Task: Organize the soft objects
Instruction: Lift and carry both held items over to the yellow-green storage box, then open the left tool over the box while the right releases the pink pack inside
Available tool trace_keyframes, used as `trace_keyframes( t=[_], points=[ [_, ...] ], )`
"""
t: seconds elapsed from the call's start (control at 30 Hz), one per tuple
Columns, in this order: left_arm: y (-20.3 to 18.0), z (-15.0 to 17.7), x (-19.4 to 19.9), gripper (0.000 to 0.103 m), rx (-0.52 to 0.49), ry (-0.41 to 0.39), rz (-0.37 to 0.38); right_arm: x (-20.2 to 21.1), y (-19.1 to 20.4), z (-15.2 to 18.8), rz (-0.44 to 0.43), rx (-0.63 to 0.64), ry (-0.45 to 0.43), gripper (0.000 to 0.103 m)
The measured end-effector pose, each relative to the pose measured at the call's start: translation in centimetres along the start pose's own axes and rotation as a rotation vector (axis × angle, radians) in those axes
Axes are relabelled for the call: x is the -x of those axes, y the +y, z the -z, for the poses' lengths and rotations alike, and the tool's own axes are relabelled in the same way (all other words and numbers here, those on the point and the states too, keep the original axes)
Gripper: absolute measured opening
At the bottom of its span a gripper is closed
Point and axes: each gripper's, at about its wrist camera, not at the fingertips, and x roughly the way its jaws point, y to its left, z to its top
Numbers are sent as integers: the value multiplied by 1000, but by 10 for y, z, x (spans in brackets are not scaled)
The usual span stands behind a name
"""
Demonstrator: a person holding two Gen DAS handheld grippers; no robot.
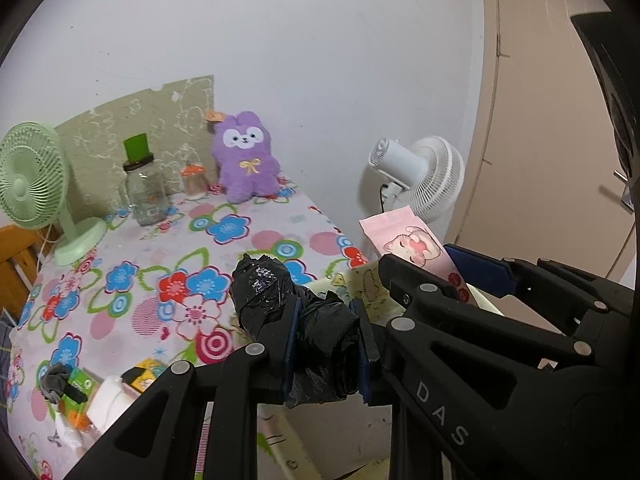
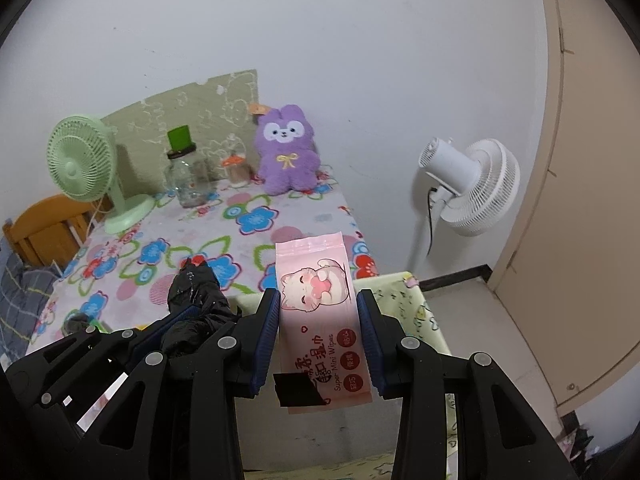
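Note:
My left gripper (image 1: 328, 332) is shut on a crumpled black plastic bag (image 1: 276, 300), which bulges out past the pads over the near edge of the flowered table (image 1: 132, 248). The bag (image 2: 194, 304) and left gripper (image 2: 188, 320) also show low left in the right wrist view. My right gripper (image 2: 318, 320) is shut on a pink pack of wet wipes (image 2: 320, 308) with a cat picture, held upright between blue pads. That pack (image 1: 412, 248) and right gripper (image 1: 424, 268) appear at the right of the left wrist view. A purple plush bunny (image 1: 246, 160) (image 2: 288, 152) sits at the table's far edge against the wall.
On the table stand a green desk fan (image 1: 36, 188) (image 2: 86, 164), a glass jar with a green card (image 1: 144, 188) (image 2: 188, 176) and a small bottle (image 1: 194, 180). Small boxes and tissue (image 1: 100, 392) lie near left. A white floor fan (image 2: 472, 188) stands right. A yellow patterned bin (image 2: 420, 312) lies below.

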Motion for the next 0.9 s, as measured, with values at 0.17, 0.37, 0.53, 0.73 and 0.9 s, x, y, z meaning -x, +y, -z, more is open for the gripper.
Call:
trace_keyframes(
  t=[0.17,0.37,0.53,0.73,0.9],
  points=[
    [-5,5,-17,35,-9,40,7,-12,-11,6,5,-16,26,42],
    [-7,11,-36,63,-9,106,3,-31,-20,16,6,-37,76,42],
    [-6,9,-39,79,4,134,-2,-38,-24,15,-34,-59,95,43],
    [-3,9,-42,80,16,158,-1,-38,-21,13,-42,-44,97,46],
    [0,6,-36,89,22,145,-9,-31,-19,10,-34,-38,73,73]
  ],
)
